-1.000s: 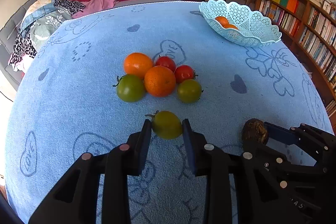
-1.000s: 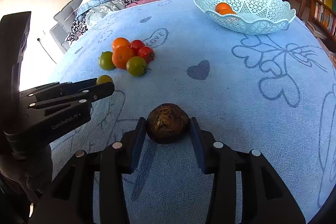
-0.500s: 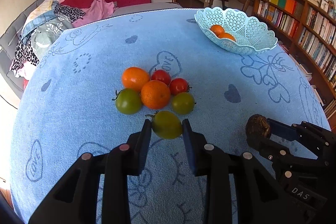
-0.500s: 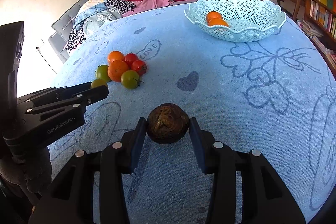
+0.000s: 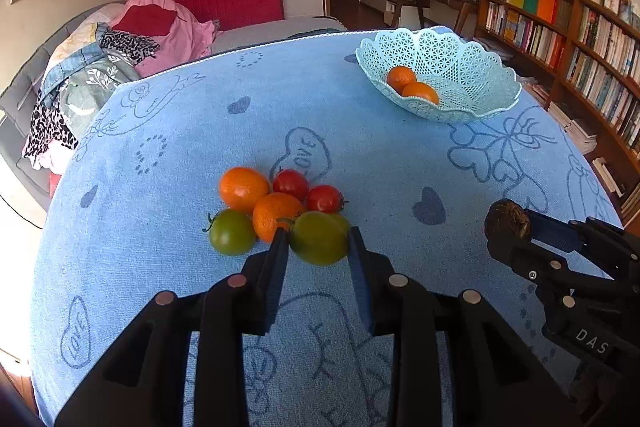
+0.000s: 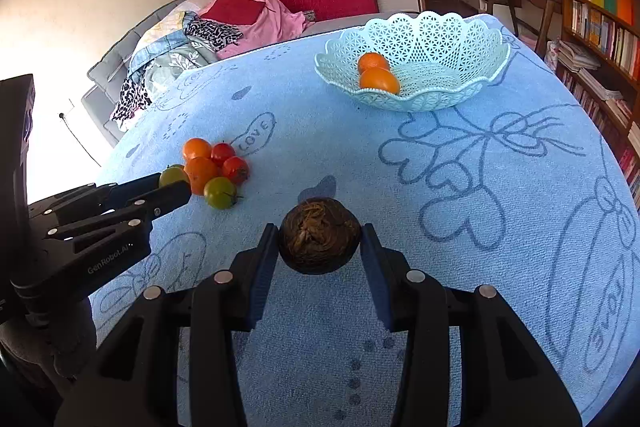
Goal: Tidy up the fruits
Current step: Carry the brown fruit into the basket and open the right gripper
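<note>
My left gripper (image 5: 318,247) is shut on a green tomato (image 5: 319,237) and holds it above the blue cloth, in front of a cluster of fruit (image 5: 276,203): two oranges, two red tomatoes and green tomatoes. My right gripper (image 6: 319,247) is shut on a dark brown round fruit (image 6: 319,235), also lifted. A pale blue lace basket (image 5: 472,67) at the far right holds two oranges (image 5: 412,87); it also shows in the right wrist view (image 6: 440,39). The right gripper shows in the left view (image 5: 508,225), and the left gripper in the right view (image 6: 174,185).
The table is covered by a blue cloth (image 5: 360,147) with heart drawings. A sofa with piled clothes (image 5: 120,47) lies beyond the far left edge. Bookshelves (image 5: 580,27) stand to the right, past the table edge.
Both grippers have risen with their fruit. The table and fruit cluster look farther below, and the basket sits lower in both views.
</note>
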### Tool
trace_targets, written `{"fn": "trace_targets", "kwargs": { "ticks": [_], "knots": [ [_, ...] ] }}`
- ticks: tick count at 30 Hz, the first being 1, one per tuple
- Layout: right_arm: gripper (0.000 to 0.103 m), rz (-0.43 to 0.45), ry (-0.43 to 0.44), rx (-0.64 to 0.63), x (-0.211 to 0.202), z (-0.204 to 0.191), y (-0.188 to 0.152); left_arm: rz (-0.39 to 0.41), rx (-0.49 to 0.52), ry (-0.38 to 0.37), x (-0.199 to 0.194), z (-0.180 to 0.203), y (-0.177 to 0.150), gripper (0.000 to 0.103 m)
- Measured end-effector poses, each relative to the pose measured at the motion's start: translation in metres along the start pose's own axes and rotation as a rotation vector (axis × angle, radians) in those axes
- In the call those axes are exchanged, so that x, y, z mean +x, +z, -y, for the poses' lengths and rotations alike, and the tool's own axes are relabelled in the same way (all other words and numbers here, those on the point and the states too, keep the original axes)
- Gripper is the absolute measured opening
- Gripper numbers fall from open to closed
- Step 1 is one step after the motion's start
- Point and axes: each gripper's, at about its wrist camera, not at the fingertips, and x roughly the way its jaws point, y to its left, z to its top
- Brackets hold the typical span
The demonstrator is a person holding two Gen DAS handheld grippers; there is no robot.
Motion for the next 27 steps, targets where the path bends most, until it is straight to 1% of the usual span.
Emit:
{"fn": "trace_targets", "kwargs": {
  "ticks": [9, 12, 17, 22, 27],
  "knots": [
    [0.044, 0.062, -0.042, 0.017, -0.008, 0.017, 0.026, 0.02, 0.025, -0.006, 0.009, 0.012, 0.021, 0.031],
    [0.044, 0.081, -0.047, 0.036, -0.011, 0.028, 0.041, 0.03, 0.031, -0.012, 0.012, 0.017, 0.031, 0.031],
    [0.044, 0.126, -0.08, 0.043, -0.014, 0.042, 0.068, 0.056, 0.034, -0.026, 0.015, 0.024, 0.051, 0.031],
    [0.044, 0.14, -0.115, 0.06, -0.003, 0.058, 0.091, 0.07, 0.036, -0.045, 0.018, 0.03, 0.065, 0.031],
    [0.044, 0.131, -0.151, 0.085, 0.016, 0.074, 0.106, 0.069, 0.041, -0.065, 0.025, 0.034, 0.075, 0.031]
  ]
}}
